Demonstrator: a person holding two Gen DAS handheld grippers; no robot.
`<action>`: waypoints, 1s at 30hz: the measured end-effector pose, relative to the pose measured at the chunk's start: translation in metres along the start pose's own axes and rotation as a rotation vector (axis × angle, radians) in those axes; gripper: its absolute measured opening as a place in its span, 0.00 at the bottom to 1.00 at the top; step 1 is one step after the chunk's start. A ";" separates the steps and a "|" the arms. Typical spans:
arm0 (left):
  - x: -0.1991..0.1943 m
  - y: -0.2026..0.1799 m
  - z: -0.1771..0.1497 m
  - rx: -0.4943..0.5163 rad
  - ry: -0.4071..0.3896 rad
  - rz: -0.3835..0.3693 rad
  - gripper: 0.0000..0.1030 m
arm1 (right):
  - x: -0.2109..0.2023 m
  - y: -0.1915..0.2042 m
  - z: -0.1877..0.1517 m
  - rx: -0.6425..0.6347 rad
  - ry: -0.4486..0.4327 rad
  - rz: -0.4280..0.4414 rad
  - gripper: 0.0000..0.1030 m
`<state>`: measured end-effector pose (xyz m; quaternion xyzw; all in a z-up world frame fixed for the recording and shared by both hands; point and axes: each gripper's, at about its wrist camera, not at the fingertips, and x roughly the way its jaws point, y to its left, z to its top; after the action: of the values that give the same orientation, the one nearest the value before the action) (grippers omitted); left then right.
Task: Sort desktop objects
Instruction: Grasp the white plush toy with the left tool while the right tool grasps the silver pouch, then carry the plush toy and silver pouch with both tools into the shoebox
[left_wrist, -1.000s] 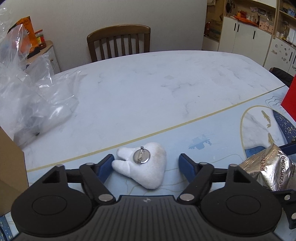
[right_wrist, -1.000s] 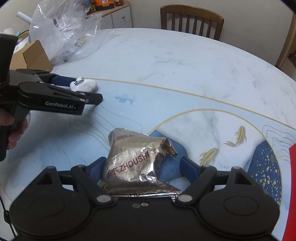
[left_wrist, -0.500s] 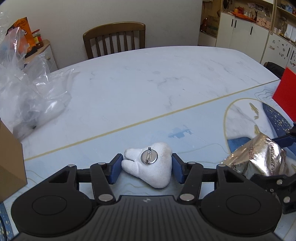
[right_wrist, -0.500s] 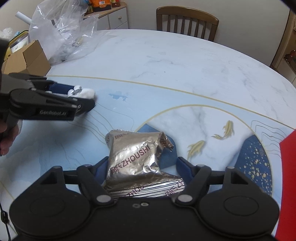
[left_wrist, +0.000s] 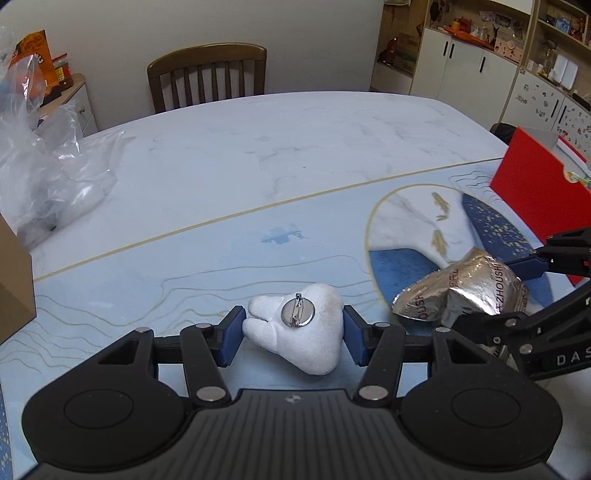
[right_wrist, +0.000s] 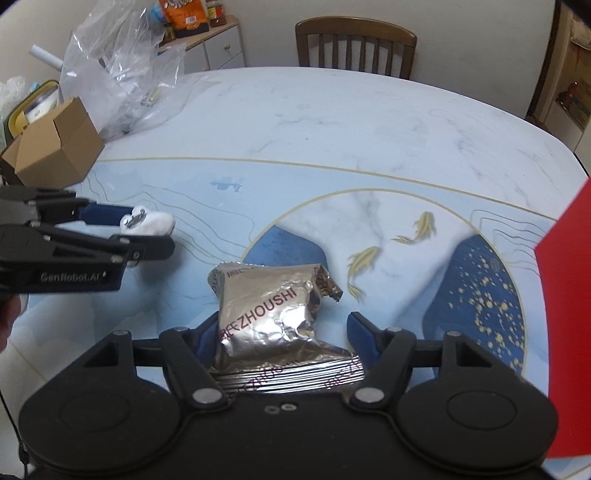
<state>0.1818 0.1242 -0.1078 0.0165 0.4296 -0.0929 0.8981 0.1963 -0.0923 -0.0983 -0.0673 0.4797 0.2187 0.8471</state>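
**Left wrist view.** The left gripper is clamped on a white plush tooth brooch: both blue pads touch its sides. The brooch lies back-up, with the round metal pin disc facing the camera. It sits at 6 o'clock in this view, low over the marble-pattern table; whether it is raised off the surface cannot be told. A crumpled foil snack packet is at 3 o'clock, with the right gripper around it. A red box stands at 2 o'clock, a clear plastic bag at 9 o'clock, and a cardboard box edge just below it. A wooden chair is at 12 o'clock.

**Right wrist view.** The right gripper straddles the foil snack packet at 6 o'clock. The left pad touches the packet; the right pad stands clear of it, so the tongs are apart and not yet gripping. The left gripper and brooch appear at 9 o'clock, the cardboard box at 10 o'clock.

**Hazards (assessment).**
- The plush compresses easily and tapers toward the camera; a light grip may let it slide or rotate out during transport.
- The foil is slick and air-filled; closing on its puffed body may squeeze it forward out of the pads.
- The two grippers work near each other; crossing paths risks collision.
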 end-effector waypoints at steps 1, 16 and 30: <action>-0.004 -0.004 0.000 0.002 -0.005 -0.004 0.53 | -0.004 -0.002 -0.001 0.005 -0.006 0.002 0.68; -0.049 -0.066 0.009 0.051 -0.052 -0.062 0.53 | -0.070 -0.033 -0.023 0.083 -0.089 0.006 0.68; -0.067 -0.138 0.027 0.117 -0.101 -0.139 0.53 | -0.134 -0.083 -0.045 0.143 -0.180 -0.023 0.68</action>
<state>0.1367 -0.0046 -0.0319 0.0343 0.3777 -0.1805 0.9075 0.1378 -0.2216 -0.0175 0.0077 0.4152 0.1797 0.8918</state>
